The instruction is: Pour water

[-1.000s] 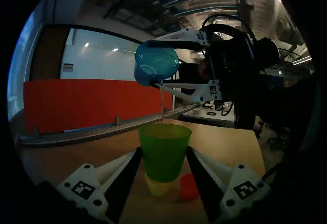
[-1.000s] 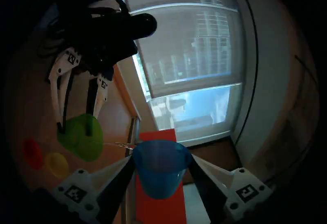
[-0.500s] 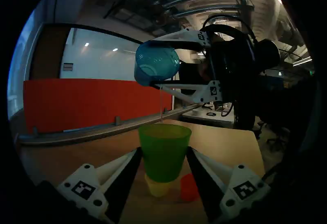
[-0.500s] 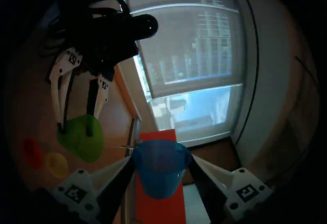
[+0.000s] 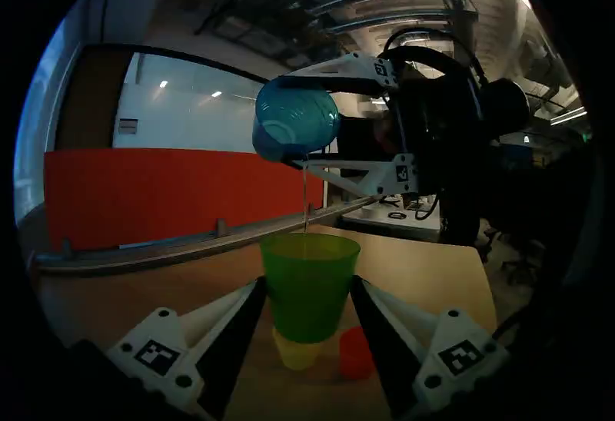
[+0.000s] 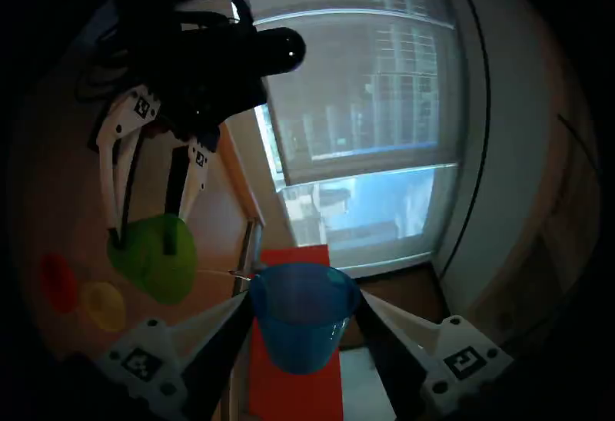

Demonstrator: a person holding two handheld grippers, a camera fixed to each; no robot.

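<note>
Office space, big window (image 6: 361, 114) on one side, orange wall panel (image 5: 154, 190) on the other, wooden table (image 5: 430, 267) below. Left gripper (image 5: 307, 286) has both fingers (image 5: 223, 329) pressed on the green cup (image 5: 310, 298), upright low over the table; right gripper (image 6: 304, 302) is clamped on the blue cup (image 6: 301, 329), tipped over above it. Both cups look like thin light plastic, likely slick and squashy, so I'd grip mid-wall and go gentle. Small yellow cup (image 5: 296, 353) and red cup (image 5: 355, 352) sit on the table just past the green one. Thin water stream (image 5: 305, 198) drops in.

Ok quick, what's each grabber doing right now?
Left gripper: shut on the green cup.
Right gripper: shut on the blue cup, tipped above it.
</note>
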